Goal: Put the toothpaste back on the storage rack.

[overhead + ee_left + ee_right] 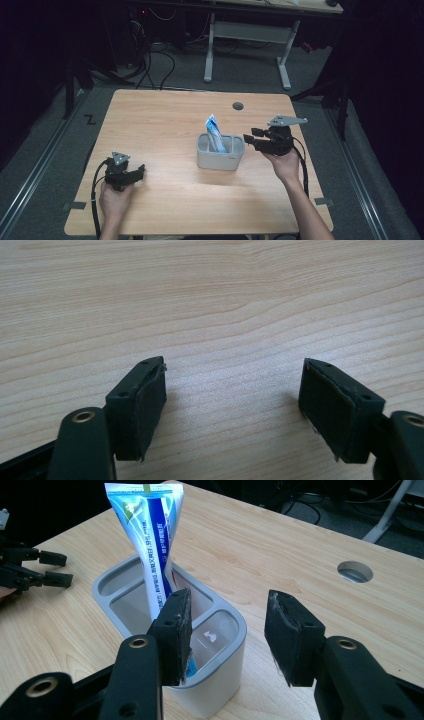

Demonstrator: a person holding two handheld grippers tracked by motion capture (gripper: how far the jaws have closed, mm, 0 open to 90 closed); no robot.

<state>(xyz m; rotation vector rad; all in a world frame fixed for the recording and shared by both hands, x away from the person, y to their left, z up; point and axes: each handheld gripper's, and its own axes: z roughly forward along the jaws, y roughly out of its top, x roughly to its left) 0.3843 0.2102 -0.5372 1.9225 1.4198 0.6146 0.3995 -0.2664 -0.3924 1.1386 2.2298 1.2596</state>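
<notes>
A grey holder (220,155) (220,672) with compartments stands mid-table. A blue and white toothpaste tube (215,132) (150,540) stands upright in its large compartment, leaning slightly. My right gripper (250,139) (230,630) hovers just right of the holder, jaws apart with nothing between them. My left gripper (141,171) (232,405) rests low over bare wood at the front left, open and empty. In the right gripper view the left gripper (50,570) appears far off at the left edge.
The wooden table (165,125) has a round cable hole (238,106) (355,571) near its far edge. Beyond it stand a white desk frame (250,45) and floor cables (150,65).
</notes>
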